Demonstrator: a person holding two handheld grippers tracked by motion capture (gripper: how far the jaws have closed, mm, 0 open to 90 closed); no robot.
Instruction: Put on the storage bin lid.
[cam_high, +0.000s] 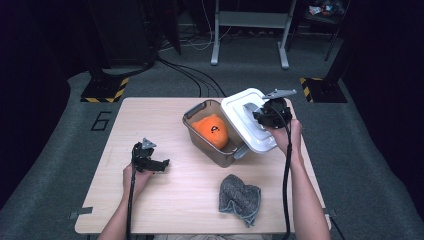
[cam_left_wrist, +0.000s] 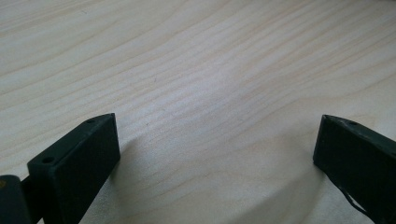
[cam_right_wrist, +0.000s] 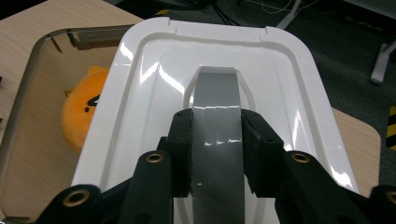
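Above table (cam_high: 165, 200), lid's handle (cam_right_wrist: 215, 116) sits between right tool (cam_right_wrist: 215, 140) jaws.

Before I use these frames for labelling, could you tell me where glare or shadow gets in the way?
Right gripper view: glare streaks on the lid. High view: dark surroundings, table evenly lit. Left gripper view: soft shadows beside the jaws.

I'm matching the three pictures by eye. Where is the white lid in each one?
High view: lid right of centre, tilted over the bin's right side, right gripper on it.
Left gripper view: bare table, no lid.
Right gripper view: lid across the centre.
Shared landmark: orange toy.
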